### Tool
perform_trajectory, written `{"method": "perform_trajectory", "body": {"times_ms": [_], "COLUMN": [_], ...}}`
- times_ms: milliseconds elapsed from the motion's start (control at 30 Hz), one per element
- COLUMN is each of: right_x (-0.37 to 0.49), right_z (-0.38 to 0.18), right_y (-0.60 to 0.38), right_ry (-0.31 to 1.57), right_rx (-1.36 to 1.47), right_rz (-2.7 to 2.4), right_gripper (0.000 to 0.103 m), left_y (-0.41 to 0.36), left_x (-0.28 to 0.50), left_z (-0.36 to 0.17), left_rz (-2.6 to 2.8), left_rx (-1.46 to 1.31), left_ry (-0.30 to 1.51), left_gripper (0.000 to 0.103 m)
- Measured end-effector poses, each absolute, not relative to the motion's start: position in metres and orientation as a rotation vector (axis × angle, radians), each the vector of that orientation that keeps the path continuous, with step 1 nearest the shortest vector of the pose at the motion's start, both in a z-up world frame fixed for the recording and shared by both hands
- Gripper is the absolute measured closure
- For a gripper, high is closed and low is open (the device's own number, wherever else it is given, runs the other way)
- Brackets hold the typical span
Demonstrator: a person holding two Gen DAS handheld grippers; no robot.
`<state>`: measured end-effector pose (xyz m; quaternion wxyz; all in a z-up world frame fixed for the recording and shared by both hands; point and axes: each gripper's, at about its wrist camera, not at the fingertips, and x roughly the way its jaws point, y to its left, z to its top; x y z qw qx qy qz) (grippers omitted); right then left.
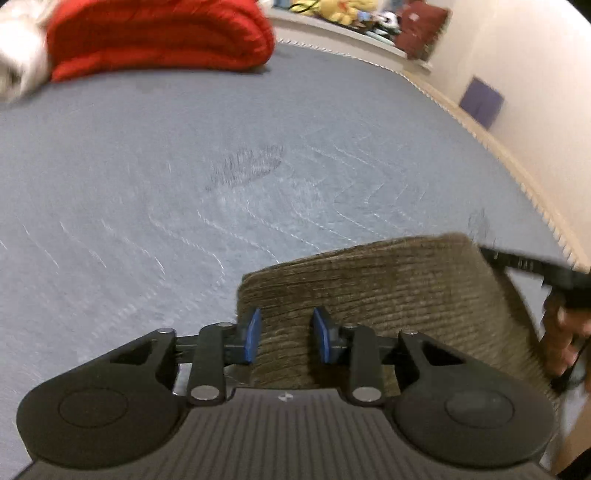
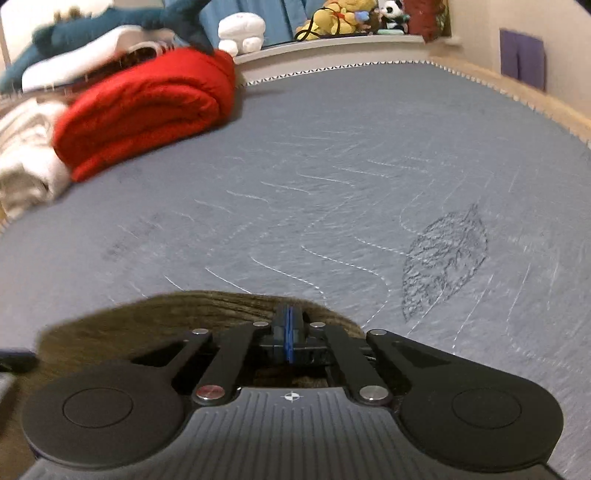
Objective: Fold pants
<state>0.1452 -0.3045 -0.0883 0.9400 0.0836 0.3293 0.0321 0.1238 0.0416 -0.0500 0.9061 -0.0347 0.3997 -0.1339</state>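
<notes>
The brown corduroy pants [image 1: 388, 291] lie on the grey-blue bed cover [image 1: 184, 184], near its front edge. My left gripper [image 1: 287, 338] is open, its blue pads on either side of a ridge of the fabric without pinching it. In the right wrist view the pants [image 2: 166, 317] show as a brown fold just under my right gripper [image 2: 289, 332], whose blue pads are pressed together; it looks shut on the pants' edge. The right gripper's black body and the hand holding it [image 1: 561, 295] show at the right of the left wrist view.
A folded red blanket [image 2: 147, 107] and white cloth [image 2: 26, 166] lie at the far left of the bed. Plush toys [image 2: 340, 16] sit on a ledge behind. A wall with a purple patch [image 2: 522, 59] runs along the right bed edge.
</notes>
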Motion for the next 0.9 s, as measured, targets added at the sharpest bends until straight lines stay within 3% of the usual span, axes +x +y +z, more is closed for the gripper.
{"method": "perform_trajectory", "body": {"times_ms": [167, 233, 267, 300, 433, 600, 700, 733, 800, 900], "right_x": [0.124, 0.111, 0.106, 0.1, 0.068, 0.021, 0.0, -0.02, -0.037, -0.055], "right_z": [-0.076, -0.064, -0.06, -0.055, -0.032, -0.003, 0.011, 0.024, 0.034, 0.039], "right_y": [-0.307, -0.3, -0.302, -0.303, -0.302, -0.29, -0.28, -0.269, -0.256, -0.244], "right_ry": [0.607, 0.597, 0.597, 0.589, 0.559, 0.5, 0.462, 0.438, 0.442, 0.508], "right_rx": [0.172, 0.153, 0.153, 0.151, 0.11, 0.055, 0.035, 0.03, 0.028, 0.074], "right_rz": [0.093, 0.085, 0.073, 0.062, 0.08, 0.069, 0.055, 0.042, 0.033, 0.015], "right_gripper": [0.098, 0.078, 0.051, 0.036, 0.034, 0.008, 0.001, 0.001, 0.001, 0.001], "left_y": [0.02, 0.016, 0.015, 0.014, 0.004, -0.003, -0.008, -0.01, -0.011, -0.009], "left_x": [0.107, 0.106, 0.103, 0.101, 0.09, 0.07, 0.051, 0.042, 0.019, -0.023], "left_z": [-0.043, -0.044, -0.043, -0.041, -0.032, -0.021, -0.006, 0.001, 0.018, 0.046], "left_rz": [-0.297, -0.299, -0.3, -0.301, -0.307, -0.294, -0.252, -0.231, -0.18, -0.155], "left_rx": [0.028, 0.041, 0.046, 0.049, 0.051, 0.056, 0.039, 0.028, 0.005, -0.022], "left_ry": [0.779, 0.77, 0.765, 0.758, 0.727, 0.689, 0.65, 0.628, 0.563, 0.437], "left_gripper": [0.063, 0.063, 0.063, 0.062, 0.056, 0.03, 0.022, 0.021, 0.007, 0.002]}}
